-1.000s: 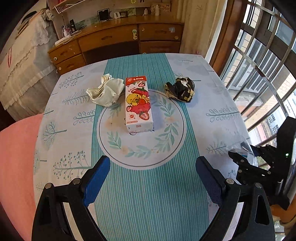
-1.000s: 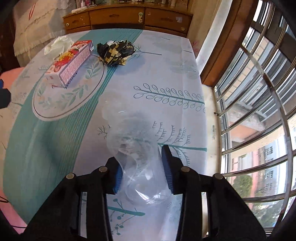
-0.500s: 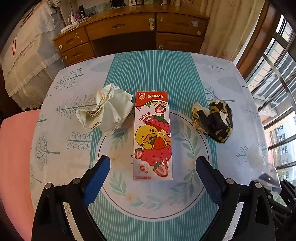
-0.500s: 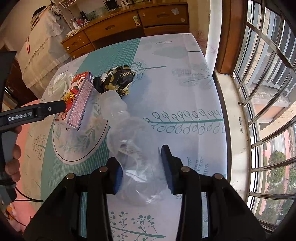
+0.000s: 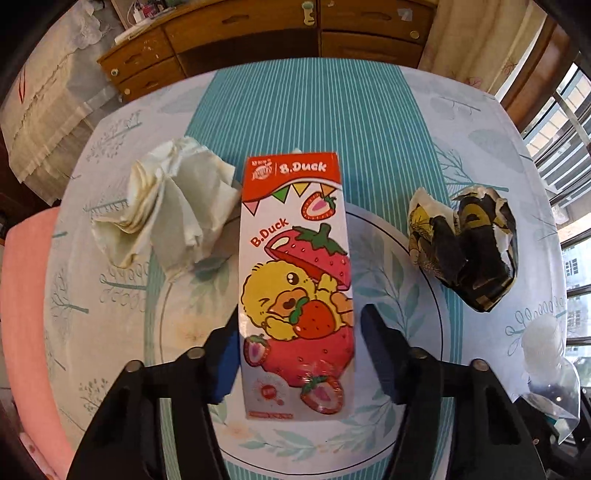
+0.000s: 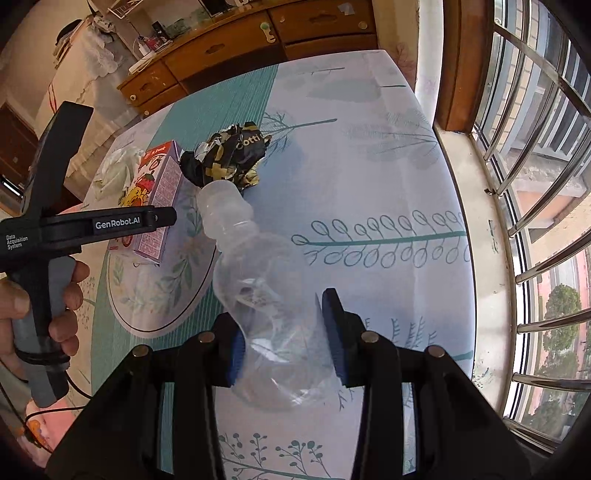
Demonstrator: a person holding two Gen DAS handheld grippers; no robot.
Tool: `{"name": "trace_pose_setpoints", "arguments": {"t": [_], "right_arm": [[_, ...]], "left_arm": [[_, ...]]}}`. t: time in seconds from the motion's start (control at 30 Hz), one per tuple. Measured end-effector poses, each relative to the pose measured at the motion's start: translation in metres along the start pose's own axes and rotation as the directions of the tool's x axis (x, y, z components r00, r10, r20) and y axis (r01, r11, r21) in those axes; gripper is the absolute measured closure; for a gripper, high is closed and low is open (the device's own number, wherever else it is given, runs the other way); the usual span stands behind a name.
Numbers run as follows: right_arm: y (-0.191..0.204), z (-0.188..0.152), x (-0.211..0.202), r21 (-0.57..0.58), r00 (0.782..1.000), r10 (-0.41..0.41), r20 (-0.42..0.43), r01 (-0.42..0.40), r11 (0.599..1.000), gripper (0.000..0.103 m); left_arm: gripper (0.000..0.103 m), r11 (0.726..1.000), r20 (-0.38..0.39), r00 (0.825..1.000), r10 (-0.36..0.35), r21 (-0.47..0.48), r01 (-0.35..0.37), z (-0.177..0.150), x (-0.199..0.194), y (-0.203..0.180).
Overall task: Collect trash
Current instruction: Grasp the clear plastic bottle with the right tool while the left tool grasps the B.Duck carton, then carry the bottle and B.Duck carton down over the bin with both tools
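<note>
Sunlit from barred windows, a round bench wears a glossy cloth printed with pale leaves and a ribbed teal stripe; a wooden dresser stands behind it. Low over the cloth, the left claw has just been closing, its blue pads on either side of the near end of a flat, rectangular B.Duck strawberry drink carton; the left pad looks to touch the carton's edge, the right shows a thin gap. The right claw pinches a crumpled clear plastic bottle, its thin walls buckled between the pads and its neck pointing at the carton. Left of the carton lies a wad of creased white tissue; to its right, apart, sits a scrunched black-and-gold foil wrapper. A hand grips the left claw's grey handle.
</note>
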State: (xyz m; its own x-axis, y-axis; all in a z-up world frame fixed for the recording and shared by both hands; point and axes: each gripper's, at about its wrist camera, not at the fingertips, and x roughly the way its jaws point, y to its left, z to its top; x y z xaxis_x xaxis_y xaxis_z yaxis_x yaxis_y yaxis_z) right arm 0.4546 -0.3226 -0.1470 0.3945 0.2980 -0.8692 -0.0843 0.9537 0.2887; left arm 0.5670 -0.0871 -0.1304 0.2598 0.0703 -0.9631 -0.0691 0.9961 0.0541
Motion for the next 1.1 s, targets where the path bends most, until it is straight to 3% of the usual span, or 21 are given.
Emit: {"name": "trace_pose_setpoints", "arguments": {"t": [0.2,0.5,0.83,1.1], "right_arm": [[0.007,-0.004,-0.001,0.002,1.000,0.003,0.005,-0.003,1.000,0.069],[0.020,-0.028,-0.021,0.039,1.000,0.010,0.014,-0.010,0.999,0.069],[0.060,-0.100,-0.069,0.129,0.999,0.034,0.009,-0.035,0.991,0.069],[0.117,-0.194,-0.102,0.204,0.999,0.038,-0.025,-0.032,0.978,0.069]], "left_arm": [[0.051,0.999,0.057,0.998,-0.033,-0.033,0.035,-0.011,-0.005,0.005],[0.052,0.997,0.140,0.987,-0.074,-0.015,0.077,-0.072,-0.053,0.026],[0.052,0.986,0.212,0.964,-0.160,0.083,0.145,-0.202,-0.143,0.064],[0.052,0.966,0.268,0.941,-0.205,0.212,0.150,-0.319,-0.199,0.111]]}}
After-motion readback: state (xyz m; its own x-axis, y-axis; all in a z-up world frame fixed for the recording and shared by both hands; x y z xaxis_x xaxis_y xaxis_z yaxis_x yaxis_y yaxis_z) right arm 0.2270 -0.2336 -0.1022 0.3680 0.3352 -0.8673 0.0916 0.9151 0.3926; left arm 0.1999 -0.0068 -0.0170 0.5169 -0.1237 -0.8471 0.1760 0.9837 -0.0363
